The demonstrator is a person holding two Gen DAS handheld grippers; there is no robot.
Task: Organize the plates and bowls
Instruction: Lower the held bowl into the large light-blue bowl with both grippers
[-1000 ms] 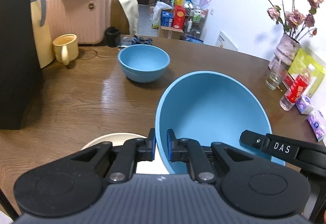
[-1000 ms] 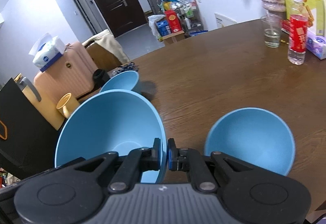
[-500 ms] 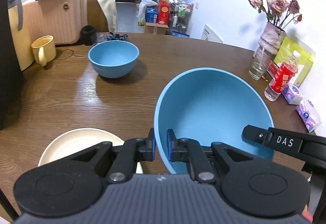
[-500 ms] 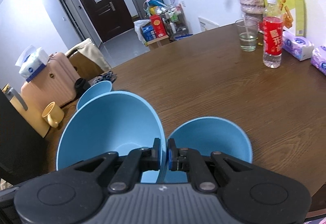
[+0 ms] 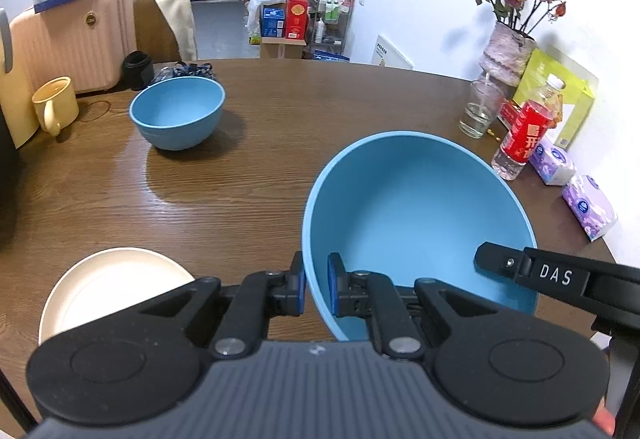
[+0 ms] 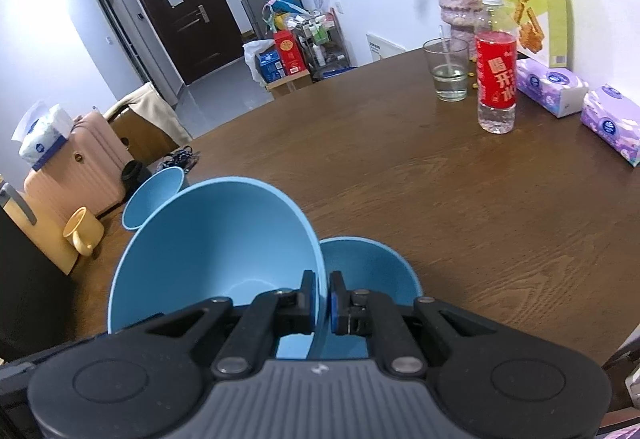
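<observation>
Bowl (image 5: 416, 207) rim clenched by both tongs (image 5: 317, 287) (image 6: 322, 297) above brown wooden table (image 5: 248, 175), dark door (image 6: 182, 15) behind.

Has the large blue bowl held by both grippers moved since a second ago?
Yes. In the right wrist view the large blue bowl now overlaps the smaller blue bowl on the table, which earlier sat clear to its right.

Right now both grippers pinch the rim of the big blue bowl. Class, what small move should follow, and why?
Probably carry the big blue bowl a little further right, over the second blue bowl just behind its rim. The left gripper and right gripper both clamp it, tilted, not yet centred for nesting.
</observation>
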